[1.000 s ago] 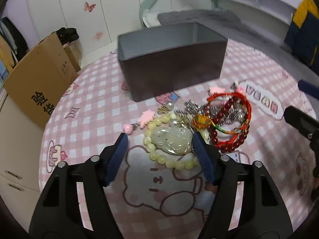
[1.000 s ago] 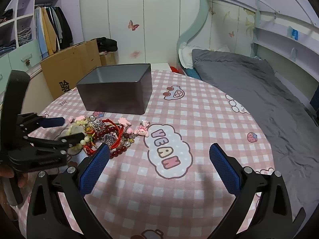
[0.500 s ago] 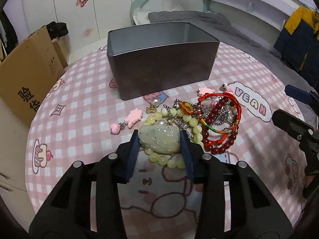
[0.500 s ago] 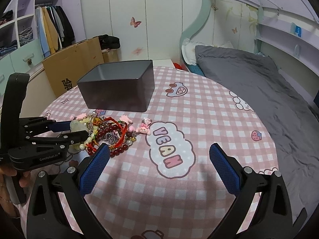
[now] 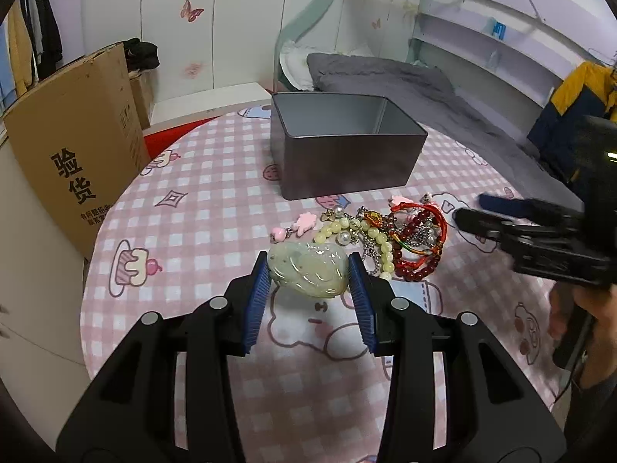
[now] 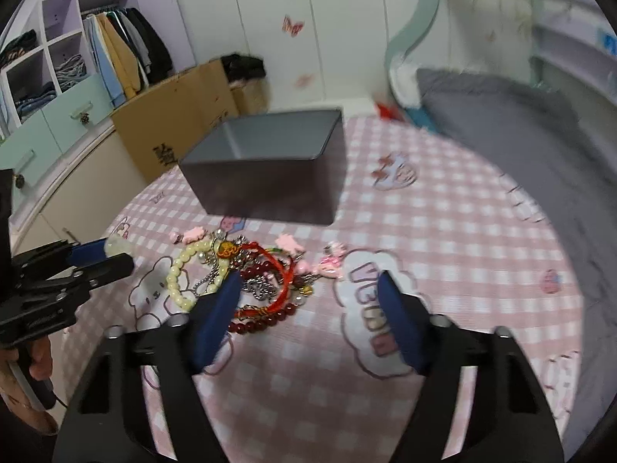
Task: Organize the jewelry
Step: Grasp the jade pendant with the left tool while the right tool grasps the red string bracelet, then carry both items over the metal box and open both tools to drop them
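Beyond the left gripper (image 5: 308,270), now clamping the jade pendant (image 5: 306,270) crosswise, the tin (image 5: 347,166) is sitting straight ahead, while the right gripper (image 6: 308,297), jaws just narrowing on nothing, is nearing the red bracelets (image 6: 270,301).

The cardboard box (image 5: 77,146) left of the grey tin (image 5: 343,146) bears large black characters "验货" on its side, with smaller print beneath too small to read. The pink checked tablecloth (image 6: 443,231) carries cloud-framed letters, blurred, right of the jewelry pile (image 6: 254,277).

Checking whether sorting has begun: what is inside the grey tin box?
The grey tin box shows only bare grey inner walls in both views. Its floor is hidden behind the near wall, so anything lying flat there cannot be seen.
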A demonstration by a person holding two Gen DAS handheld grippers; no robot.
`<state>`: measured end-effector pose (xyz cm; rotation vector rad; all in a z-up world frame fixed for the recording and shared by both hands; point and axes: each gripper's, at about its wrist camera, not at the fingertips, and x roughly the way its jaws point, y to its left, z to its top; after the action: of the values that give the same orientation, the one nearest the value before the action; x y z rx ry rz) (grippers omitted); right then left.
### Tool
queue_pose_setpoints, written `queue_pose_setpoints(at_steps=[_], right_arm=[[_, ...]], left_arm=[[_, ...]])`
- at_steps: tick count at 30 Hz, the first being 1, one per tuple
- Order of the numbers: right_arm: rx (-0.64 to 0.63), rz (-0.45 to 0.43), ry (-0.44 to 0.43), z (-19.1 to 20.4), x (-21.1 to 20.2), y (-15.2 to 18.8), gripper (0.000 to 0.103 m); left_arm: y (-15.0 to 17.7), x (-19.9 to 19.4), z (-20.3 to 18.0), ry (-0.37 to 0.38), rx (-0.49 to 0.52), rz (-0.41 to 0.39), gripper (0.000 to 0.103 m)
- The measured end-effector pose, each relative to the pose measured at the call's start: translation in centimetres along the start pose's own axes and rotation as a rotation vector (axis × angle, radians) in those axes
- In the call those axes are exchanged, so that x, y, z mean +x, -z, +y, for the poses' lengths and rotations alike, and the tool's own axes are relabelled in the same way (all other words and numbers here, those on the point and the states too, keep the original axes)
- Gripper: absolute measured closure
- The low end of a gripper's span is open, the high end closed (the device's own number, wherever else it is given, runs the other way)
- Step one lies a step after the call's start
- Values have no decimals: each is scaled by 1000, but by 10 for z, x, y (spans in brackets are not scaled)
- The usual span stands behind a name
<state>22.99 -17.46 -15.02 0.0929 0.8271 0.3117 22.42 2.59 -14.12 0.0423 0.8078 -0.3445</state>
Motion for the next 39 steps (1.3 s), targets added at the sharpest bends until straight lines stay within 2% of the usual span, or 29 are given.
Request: queue_pose_setpoints(at_steps=[2, 3, 4, 5, 7, 14, 18, 23, 26, 31, 39], right_arm=[[17, 37, -41, 0, 11, -2, 51], [17, 58, -51, 1, 16, -2, 58], [12, 71, -50, 3, 20, -2, 77], [-1, 82, -50, 5, 22, -1, 90], [-26, 81, -44, 10, 20, -1, 101], [-87, -3, -39, 25, -23, -16, 102], [-107, -66, -61, 30, -53, -37, 102], [-122, -144, -57, 36, -66, -70, 102], [-110, -168, -67, 33, -58, -90, 102], [-75, -156, -46, 22, -20, -108, 102], [-34, -84, -50, 7, 28, -106, 102]], left_arm=[[1, -2, 2, 6, 1, -3, 63], [0, -2, 1, 11, 1, -3, 63], [1, -3, 1, 13, 2, -4, 63], [0, -4, 0, 16, 8, -6, 63], [-1, -5, -1, 28, 13, -10, 63], [-18, -18, -4, 91, 19, -49, 63], [-40, -25, -9, 122, 40, -76, 63], [-74, -17, -10, 151, 50, -87, 63], [-96, -4, -7, 179, 39, -82, 63], [-121, 33, -5, 152, 35, -29, 63], [-120, 95, -4, 98, 39, 92, 63]])
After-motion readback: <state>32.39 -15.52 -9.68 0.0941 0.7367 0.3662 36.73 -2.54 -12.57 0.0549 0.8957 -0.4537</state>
